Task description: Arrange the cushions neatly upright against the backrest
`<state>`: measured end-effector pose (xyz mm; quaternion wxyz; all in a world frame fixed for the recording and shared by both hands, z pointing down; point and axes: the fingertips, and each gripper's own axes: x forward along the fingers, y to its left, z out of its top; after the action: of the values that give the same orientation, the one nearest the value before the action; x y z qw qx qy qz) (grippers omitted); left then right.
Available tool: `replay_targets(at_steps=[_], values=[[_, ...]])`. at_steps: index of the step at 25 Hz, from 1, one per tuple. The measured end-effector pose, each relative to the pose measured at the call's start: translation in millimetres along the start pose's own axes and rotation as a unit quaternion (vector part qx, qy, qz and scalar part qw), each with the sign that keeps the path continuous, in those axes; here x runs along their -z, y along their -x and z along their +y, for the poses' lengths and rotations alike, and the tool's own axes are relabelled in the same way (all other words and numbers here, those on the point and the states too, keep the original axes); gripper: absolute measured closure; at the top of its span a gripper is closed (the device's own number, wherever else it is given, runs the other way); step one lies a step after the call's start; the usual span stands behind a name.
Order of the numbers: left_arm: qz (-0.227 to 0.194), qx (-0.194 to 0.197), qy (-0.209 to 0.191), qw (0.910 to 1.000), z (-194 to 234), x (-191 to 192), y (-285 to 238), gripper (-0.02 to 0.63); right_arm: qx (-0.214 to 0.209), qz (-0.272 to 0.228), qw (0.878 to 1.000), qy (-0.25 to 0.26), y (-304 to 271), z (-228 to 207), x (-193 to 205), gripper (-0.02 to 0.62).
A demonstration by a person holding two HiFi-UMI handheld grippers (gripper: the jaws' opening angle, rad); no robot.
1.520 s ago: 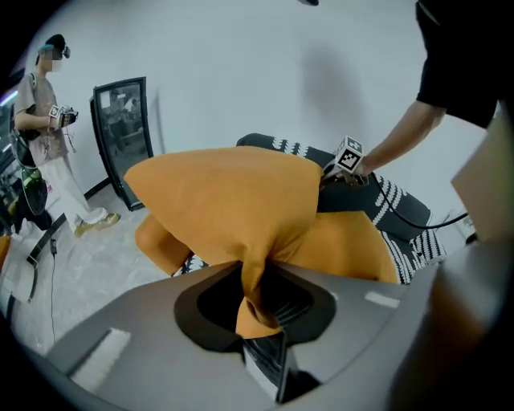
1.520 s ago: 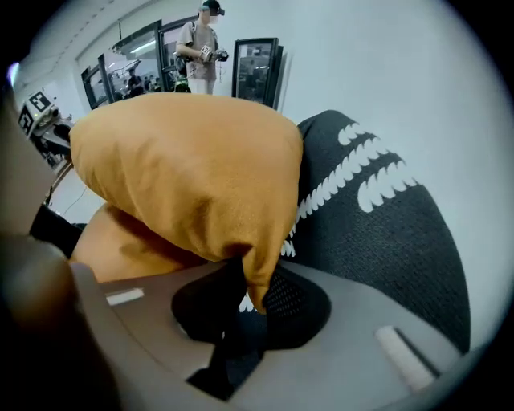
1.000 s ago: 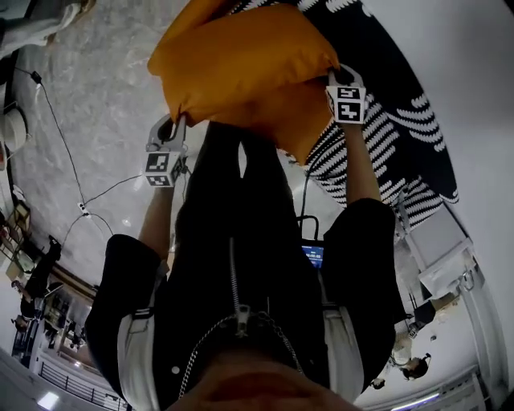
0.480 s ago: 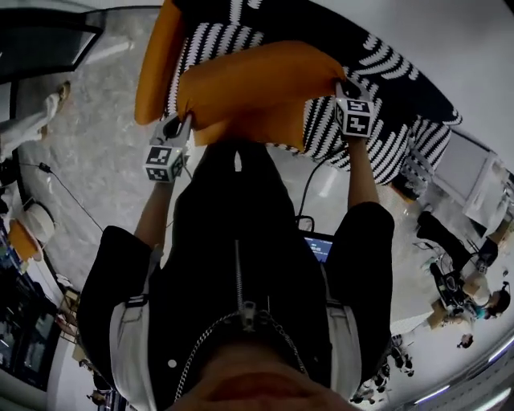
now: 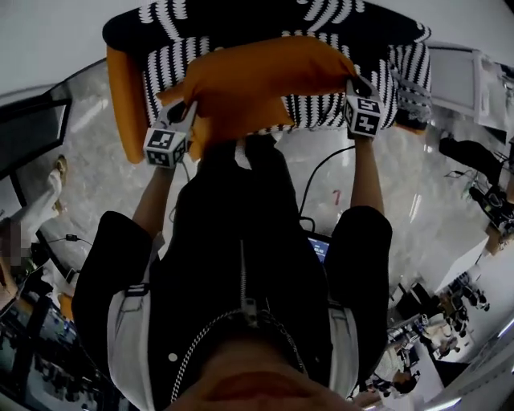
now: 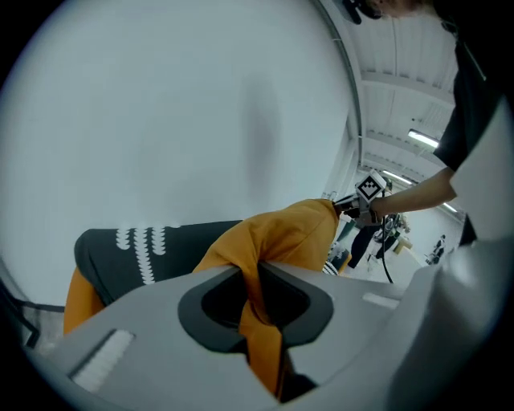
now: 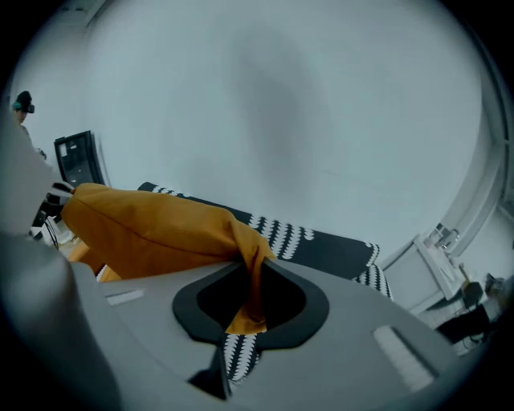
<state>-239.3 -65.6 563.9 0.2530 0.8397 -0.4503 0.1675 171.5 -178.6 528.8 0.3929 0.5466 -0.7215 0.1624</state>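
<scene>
Closest to the head camera, a black jacket (image 5: 241,265) with a metal zip and pale side stripes fills the lower frame, and two bare forearms reach up from its short sleeves. The left hand-held gripper (image 5: 188,110), grey and smooth with a cube of square markers behind it, has its jaws pinched together on one gathered corner of a plump orange fabric cushion (image 5: 257,80). Its own view shows the cloth bunched into a narrow fold between the dark pads (image 6: 259,309). The right hand-held gripper (image 5: 352,80) is clamped in the same way on the opposite corner, where a twisted orange tab sits squeezed in the rounded dark throat of the jaws (image 7: 247,309). The cushion (image 7: 152,229) hangs stretched between the two grips, long side across, soft and faintly creased, its seam running along the edge. It is held in the air in front of the sofa's seat; whether it touches the upholstery cannot be told. Beyond it stands a sofa (image 5: 265,20) covered in black cloth with white scalloped stripes, with a smooth orange side panel (image 5: 127,104) at its left end. A glossy pale marbled floor (image 5: 88,152) spreads below, crossed by a thin black cable (image 5: 320,172). Behind the sofa rises a plain white wall (image 7: 281,104).
</scene>
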Motion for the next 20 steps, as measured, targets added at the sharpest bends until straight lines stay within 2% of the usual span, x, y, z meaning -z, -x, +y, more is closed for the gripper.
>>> replay_targets(at_steps=[7,11,20], values=[[0.027,0.065,-0.061,0.9956,-87,-22,-59,0.561,0.056,-0.011,0.996,-0.075,56,-90,76,0.555],[0.041,0.072,-0.074,0.9938,-137,-24,-85,0.561,0.060,-0.020,0.993,-0.104,71,-134,122,0.555],[0.070,0.067,-0.073,0.9926,-249,-16,-137,0.563,0.048,-0.024,0.990,-0.127,94,-230,202,0.555]])
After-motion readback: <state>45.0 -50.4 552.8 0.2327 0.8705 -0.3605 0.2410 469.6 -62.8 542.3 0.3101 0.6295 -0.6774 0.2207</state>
